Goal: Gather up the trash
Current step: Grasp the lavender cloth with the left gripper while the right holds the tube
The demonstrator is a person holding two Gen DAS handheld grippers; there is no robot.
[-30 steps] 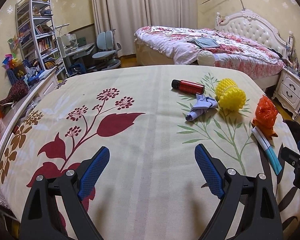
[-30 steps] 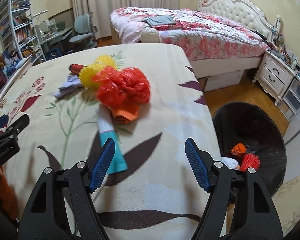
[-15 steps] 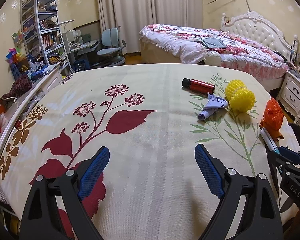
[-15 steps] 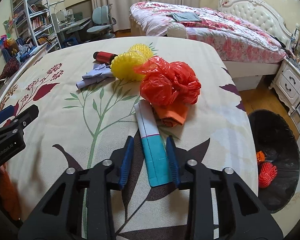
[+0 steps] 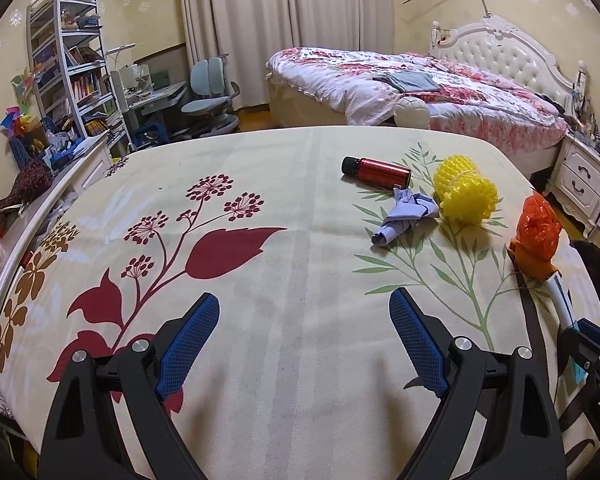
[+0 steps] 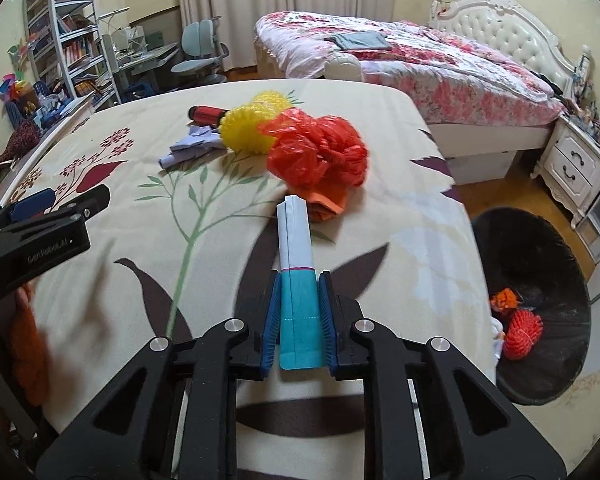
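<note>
My right gripper point(image 6: 298, 312) is shut on the teal end of a white-and-teal tube point(image 6: 296, 248) and holds it just above the floral bedspread point(image 6: 220, 208). Beyond its tip lie an orange cloth point(image 6: 328, 206), a red plastic bag point(image 6: 320, 152), a yellow foam net point(image 6: 248, 128), crumpled lilac paper point(image 6: 190, 146) and a red bottle point(image 6: 206, 114). My left gripper point(image 5: 304, 340) is open and empty over the bedspread's middle; the same trash shows at its right: bottle point(image 5: 376, 170), paper point(image 5: 404, 218), net point(image 5: 466, 194), bag point(image 5: 538, 228).
A black trash bin point(image 6: 540, 272) stands on the floor right of the bed edge, with red and orange net trash point(image 6: 520, 330) inside. A second bed point(image 5: 420, 92), nightstand point(image 5: 584, 178), desk with chair point(image 5: 208, 98) and bookshelf point(image 5: 72, 68) lie beyond.
My right gripper moved left from the bin side, closed on the tube's teal end and lifted it slightly. My left gripper stayed open, drifting only slightly.
</note>
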